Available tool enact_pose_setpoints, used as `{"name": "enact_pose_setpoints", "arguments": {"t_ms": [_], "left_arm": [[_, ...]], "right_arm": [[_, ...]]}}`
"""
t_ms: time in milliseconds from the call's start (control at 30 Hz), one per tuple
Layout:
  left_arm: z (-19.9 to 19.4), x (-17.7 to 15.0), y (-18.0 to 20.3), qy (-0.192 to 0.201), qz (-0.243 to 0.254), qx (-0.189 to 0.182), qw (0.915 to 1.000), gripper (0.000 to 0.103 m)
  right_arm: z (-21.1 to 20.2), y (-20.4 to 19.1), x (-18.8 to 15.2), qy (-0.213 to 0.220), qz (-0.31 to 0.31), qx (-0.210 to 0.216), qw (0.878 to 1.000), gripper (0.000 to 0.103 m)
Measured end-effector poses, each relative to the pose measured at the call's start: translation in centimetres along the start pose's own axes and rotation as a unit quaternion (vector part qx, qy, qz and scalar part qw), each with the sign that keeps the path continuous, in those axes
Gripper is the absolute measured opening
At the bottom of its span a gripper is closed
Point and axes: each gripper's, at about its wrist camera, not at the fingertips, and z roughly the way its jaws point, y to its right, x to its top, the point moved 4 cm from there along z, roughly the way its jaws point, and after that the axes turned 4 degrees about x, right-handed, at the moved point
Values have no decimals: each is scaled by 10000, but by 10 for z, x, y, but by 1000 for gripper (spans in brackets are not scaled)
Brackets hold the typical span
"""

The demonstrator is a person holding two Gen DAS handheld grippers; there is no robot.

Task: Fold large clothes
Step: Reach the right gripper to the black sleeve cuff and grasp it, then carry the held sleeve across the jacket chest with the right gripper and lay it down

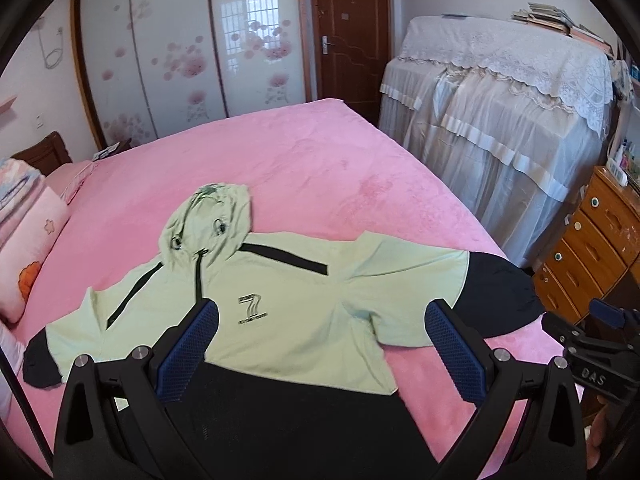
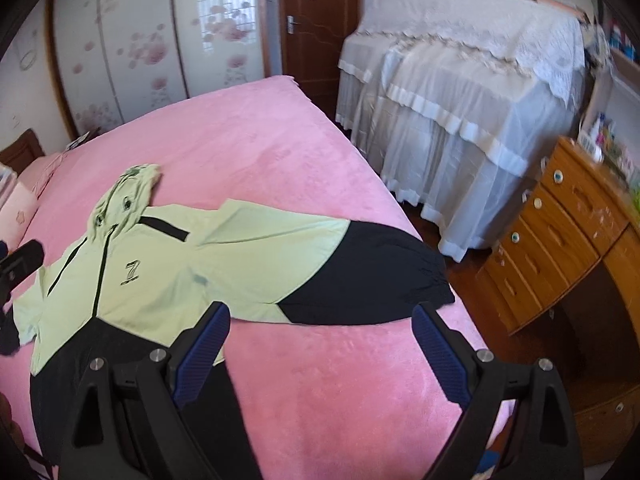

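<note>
We've got the hooded jacket [image 1: 288, 300] laid flat, front up, on the pink bed [image 1: 320, 168], hood [image 1: 208, 220] pointing toward the wardrobe [image 1: 160, 48]. Light green top, black lower body and black cuffs, black zip down the front, a "7" logo [image 1: 252, 308] on the chest. Both sleeves are spread out sideways; the sleeve [image 2: 320, 264] on our right reaches the bed edge near the wooden drawers [image 2: 560, 240].

Left gripper [image 1: 320, 344] hovers over the jacket's black hem area, jaws wide, nothing between them. Right gripper [image 2: 320, 352] hangs above bare pink bedcover just below the right sleeve, jaws wide too, holding nothing. Its left finger [image 2: 204, 344] overlaps the jacket's side edge in view; we can't tell if it touches.

The right gripper also shows at the right edge of the left wrist view, and the left one at the left edge of the right wrist view.

Pink pillow [image 1: 28, 248] sits at the bed's left side. A lace-covered piece of furniture [image 1: 500, 92] stands past the far side of the bed.
</note>
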Motion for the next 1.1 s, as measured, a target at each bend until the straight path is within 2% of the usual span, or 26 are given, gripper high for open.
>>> {"name": "enact_pose_setpoints", "arguments": {"t_ms": [200,300,367,500,667,733,833,900,933,1000,1033,1100], "left_arm": [[42,2,38,-57,271,-179,9995,102],[76,0,49,-445,133,-404,9981,102],[97,-2,54,-695,-43,-541,9961,102],[128,-9,61,-807,-76,-476,9956,102],[156,-22,73,-1078,11,-541,9927,102],[163,-26,78,-1157,-3,-700,9908,102],[169,-31,83,-1243,-83,-823,9888,102],[171,-34,83,-1261,-89,-853,9883,102],[171,-34,82,-1267,-78,-854,9882,102],[169,-36,79,-1297,-49,-860,9878,102],[167,-37,75,-1260,-33,-807,9887,102],[160,-36,64,-1082,-33,-658,9919,102]], "right_arm": [[52,57,3,-243,814,-28,9964,93],[83,93,3,-476,1353,-187,9895,93],[102,118,-1,-638,1753,-231,9822,93],[141,158,-14,-978,2589,-122,9609,86],[172,183,-31,-1197,3325,79,9354,80],[184,190,-37,-1265,3550,150,9262,76],[200,198,-40,-1174,3767,188,9187,71],[206,199,-38,-1020,3817,171,9185,63],[208,198,-36,-993,3787,117,9201,53],[206,194,-29,-902,3600,-102,9285,15],[200,188,-22,-783,3414,-149,9365,9],[180,171,-6,-430,2996,-217,9529,9]]}}
